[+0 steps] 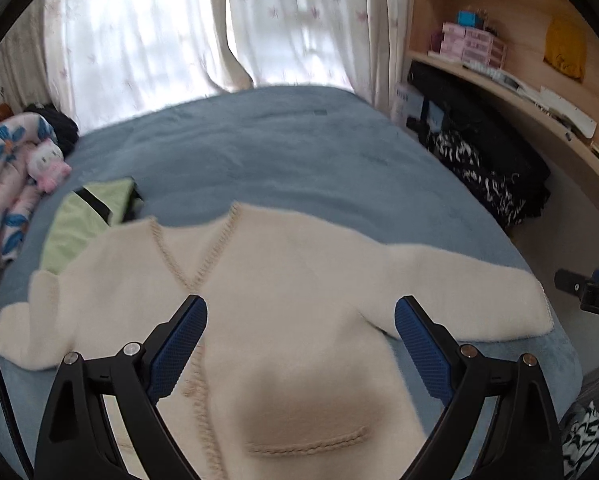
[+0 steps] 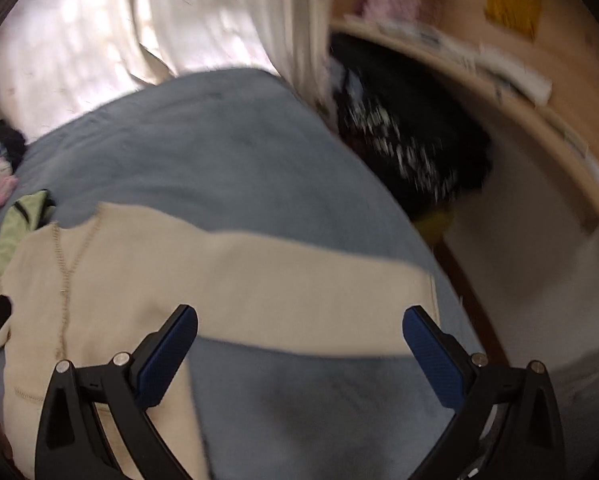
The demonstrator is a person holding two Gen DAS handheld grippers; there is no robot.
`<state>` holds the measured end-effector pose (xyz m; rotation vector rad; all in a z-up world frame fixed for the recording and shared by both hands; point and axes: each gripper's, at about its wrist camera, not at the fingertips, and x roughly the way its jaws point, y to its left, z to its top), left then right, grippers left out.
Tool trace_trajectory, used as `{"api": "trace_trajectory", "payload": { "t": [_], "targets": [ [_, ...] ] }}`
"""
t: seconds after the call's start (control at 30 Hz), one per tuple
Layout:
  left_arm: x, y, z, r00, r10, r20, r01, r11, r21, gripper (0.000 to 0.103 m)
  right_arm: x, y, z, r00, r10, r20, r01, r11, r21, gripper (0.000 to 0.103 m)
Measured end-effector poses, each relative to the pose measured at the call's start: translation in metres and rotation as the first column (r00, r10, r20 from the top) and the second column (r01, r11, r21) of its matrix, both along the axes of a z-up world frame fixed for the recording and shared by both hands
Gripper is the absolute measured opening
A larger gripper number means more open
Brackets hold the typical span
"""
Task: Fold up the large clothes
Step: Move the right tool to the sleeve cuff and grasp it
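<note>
A cream knitted cardigan (image 1: 283, 280) lies spread flat on the blue bed cover (image 1: 283, 148), front up, both sleeves stretched out sideways. My left gripper (image 1: 301, 316) hangs open above its chest, nothing between the blue pads (image 1: 179, 348). In the right wrist view the same cardigan (image 2: 99, 280) shows with its right sleeve (image 2: 319, 300) reaching toward the bed's edge. My right gripper (image 2: 299, 328) is open over that sleeve, its jaws wide apart and empty. The right gripper's black body (image 1: 591, 292) shows at the right edge of the left wrist view.
A light green garment (image 1: 83, 220) lies beside the cardigan's left shoulder. A flowered quilt and a plush toy (image 1: 49, 166) sit at the bed's left. Dark clothes (image 1: 483, 164) are piled beside the bed under wooden shelves (image 1: 511, 60). White curtains (image 1: 147, 32) hang behind.
</note>
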<state>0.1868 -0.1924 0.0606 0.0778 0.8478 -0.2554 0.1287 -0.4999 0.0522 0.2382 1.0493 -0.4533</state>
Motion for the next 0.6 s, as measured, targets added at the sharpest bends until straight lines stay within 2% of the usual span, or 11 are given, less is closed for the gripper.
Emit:
{"api": "trace_trajectory", "payload": {
  "t": [0.03,0.17,0.3,0.43,0.6],
  "targets": [
    [0.009,-0.008,-0.011,1.000,0.003,-0.021,-0.003,1.000,0.005,0.094,0.002,-0.017,-0.013,0.999,-0.031,-0.031,0.032,0.999,0.036,0.093],
    [0.041,-0.041,-0.059,0.998,0.014,-0.054,-0.012,0.999,0.035,0.094,-0.001,-0.085,-0.068,0.975,-0.163,-0.153,0.183,0.975,0.129,0.087],
    [0.061,-0.070,-0.094,0.997,0.016,-0.077,-0.010,0.997,0.083,0.094,-0.008,-0.131,-0.100,0.953,-0.235,-0.194,0.271,0.944,0.187,0.082],
    [0.071,-0.098,-0.115,0.998,-0.009,-0.063,0.016,0.993,0.119,0.094,-0.010,-0.161,-0.117,0.936,-0.275,-0.218,0.323,0.919,0.227,0.081],
    [0.068,-0.122,-0.126,0.997,-0.057,-0.060,0.066,0.985,0.160,0.094,-0.020,-0.187,-0.143,0.918,-0.316,-0.237,0.379,0.875,0.300,0.080]
  ]
}}
